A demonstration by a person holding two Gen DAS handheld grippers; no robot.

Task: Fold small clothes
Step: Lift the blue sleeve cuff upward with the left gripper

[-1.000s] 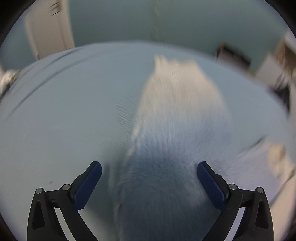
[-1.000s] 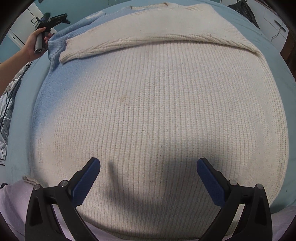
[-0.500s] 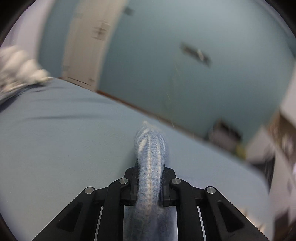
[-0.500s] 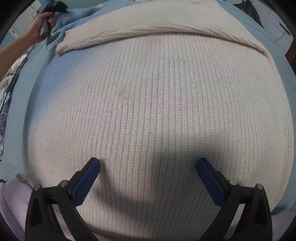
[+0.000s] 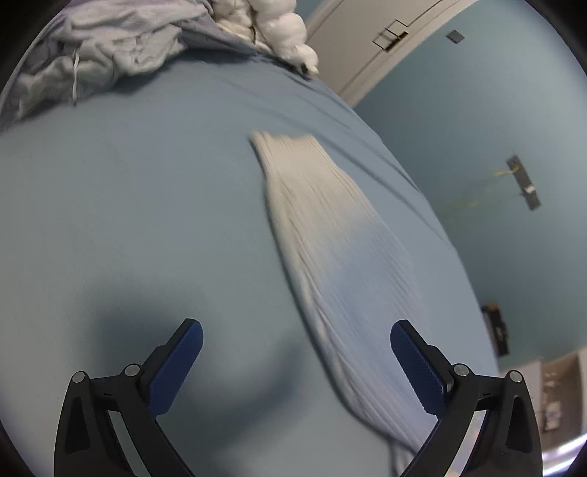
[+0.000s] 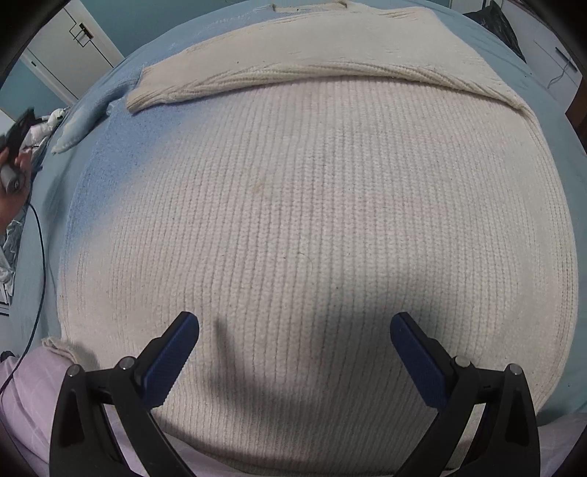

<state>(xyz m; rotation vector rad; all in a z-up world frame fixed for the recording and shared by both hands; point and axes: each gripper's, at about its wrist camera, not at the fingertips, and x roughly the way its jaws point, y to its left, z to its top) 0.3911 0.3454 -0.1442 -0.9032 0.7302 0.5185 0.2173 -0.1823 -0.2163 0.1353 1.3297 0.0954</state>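
A cream knit sweater (image 6: 312, 220) shading to blue on its left side lies flat on the bed. One sleeve (image 6: 312, 73) is folded across its upper part. The other sleeve (image 5: 330, 227) stretches out over the blue sheet (image 5: 128, 201), cream at the cuff and blue nearer me. My left gripper (image 5: 295, 352) hovers over that sleeve with its jaws opening; the sleeve runs between them close to the right finger, and no pad presses on it. My right gripper (image 6: 293, 345) stands open just above the sweater's lower body, holding nothing. A hand with the left gripper (image 6: 14, 146) shows at the far left.
A heap of crumpled pale clothes (image 5: 102, 47) and a white puffy bundle (image 5: 279, 25) lie at the bed's far end. A door (image 5: 378, 36) and teal wall stand behind. Lilac cloth (image 6: 33, 385) and a thin cable (image 6: 38, 257) are at the near left.
The left gripper, shut on the blue sleeve half a second ago, has let it go and swung aside. The sleeve now lies stretched out on the sheet. The right gripper has kept still.
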